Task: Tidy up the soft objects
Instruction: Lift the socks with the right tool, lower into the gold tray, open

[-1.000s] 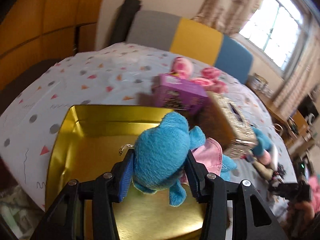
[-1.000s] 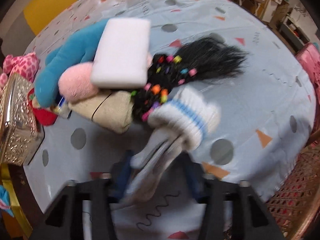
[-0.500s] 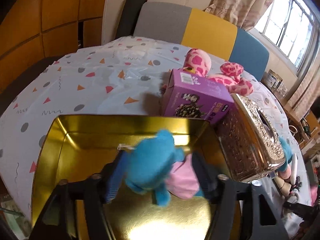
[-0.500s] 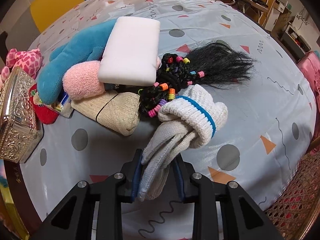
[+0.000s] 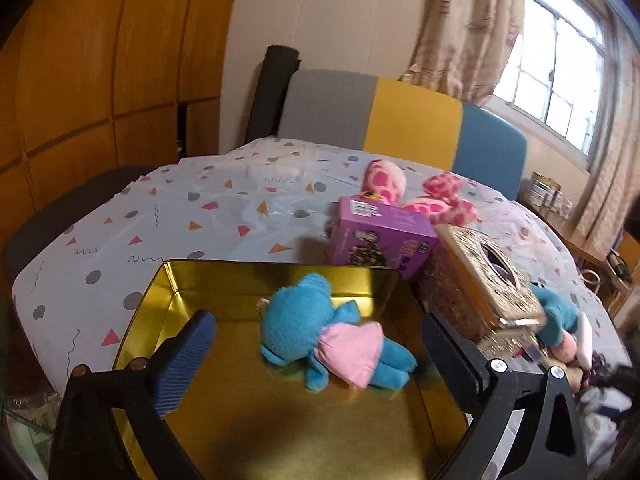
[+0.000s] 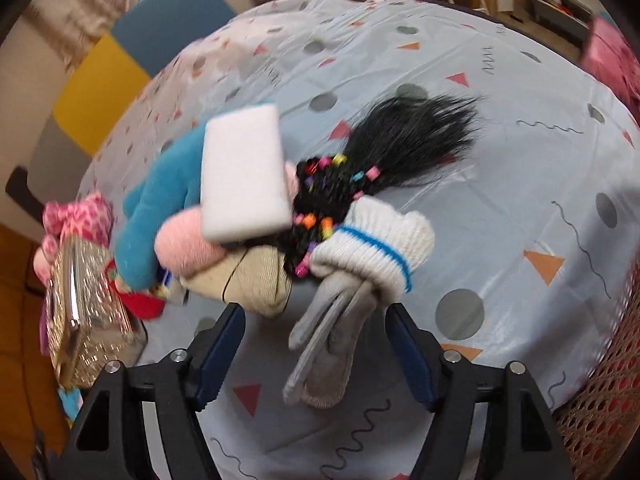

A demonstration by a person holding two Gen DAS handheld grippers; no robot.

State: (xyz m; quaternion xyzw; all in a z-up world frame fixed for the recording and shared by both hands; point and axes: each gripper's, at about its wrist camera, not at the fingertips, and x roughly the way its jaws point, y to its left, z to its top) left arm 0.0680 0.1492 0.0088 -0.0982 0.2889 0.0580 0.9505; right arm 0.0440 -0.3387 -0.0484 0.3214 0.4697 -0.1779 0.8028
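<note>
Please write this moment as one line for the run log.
left tongs: opening, blue plush toy lies free in gold tin | right tongs: opening, grey glove between, unpressed

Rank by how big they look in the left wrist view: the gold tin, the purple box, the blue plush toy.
1. Gold tin, plainly the largest.
2. Blue plush toy and purple box look about alike; the toy lies nearer the camera, so their order is unsure.
</note>
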